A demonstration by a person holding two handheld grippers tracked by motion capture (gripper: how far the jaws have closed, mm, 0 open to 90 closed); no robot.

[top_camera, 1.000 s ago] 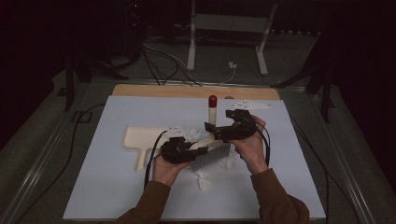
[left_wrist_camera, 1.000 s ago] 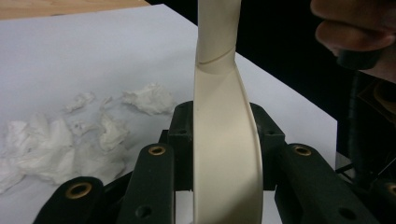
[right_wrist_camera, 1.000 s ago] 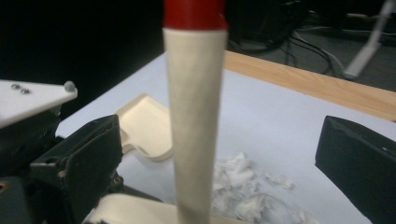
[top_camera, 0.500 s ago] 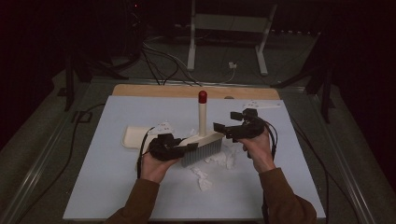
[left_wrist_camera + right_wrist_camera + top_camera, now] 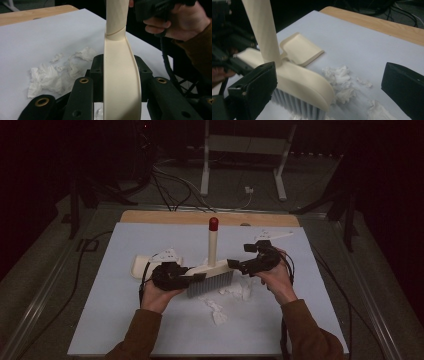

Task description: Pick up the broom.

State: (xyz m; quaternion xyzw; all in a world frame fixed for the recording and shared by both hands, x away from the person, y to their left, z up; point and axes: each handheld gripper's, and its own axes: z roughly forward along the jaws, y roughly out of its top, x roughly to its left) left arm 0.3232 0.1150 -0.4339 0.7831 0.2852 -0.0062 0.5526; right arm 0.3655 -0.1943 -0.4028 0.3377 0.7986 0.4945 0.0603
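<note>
A cream hand brush [image 5: 212,270] with grey bristles stands on the white sheet, its red-tipped handle [image 5: 213,224] upright. My left gripper [image 5: 191,276] is shut on the left end of the brush head [image 5: 121,90], a jaw on each side of it. At the head's right end my right gripper [image 5: 240,257] is open. In the right gripper view its jaws stand wide apart [image 5: 329,95], the left one close beside the brush head [image 5: 304,83]. Torn white paper scraps [image 5: 235,290] [image 5: 342,73] [image 5: 50,77] lie under and in front of the bristles. A cream dustpan [image 5: 142,266] [image 5: 302,50] lies flat behind the left hand.
The white sheet [image 5: 125,320] covers a wooden table whose far edge [image 5: 175,216] shows. More scraps [image 5: 216,311] lie toward the near side. A white piece [image 5: 272,236] sits at the back right. Cables and a metal stand [image 5: 240,165] are on the floor beyond.
The left hand has carried the brush to the left and the handle now stands more upright. The right gripper has come away from the handle and sits lower at the head's right end.
</note>
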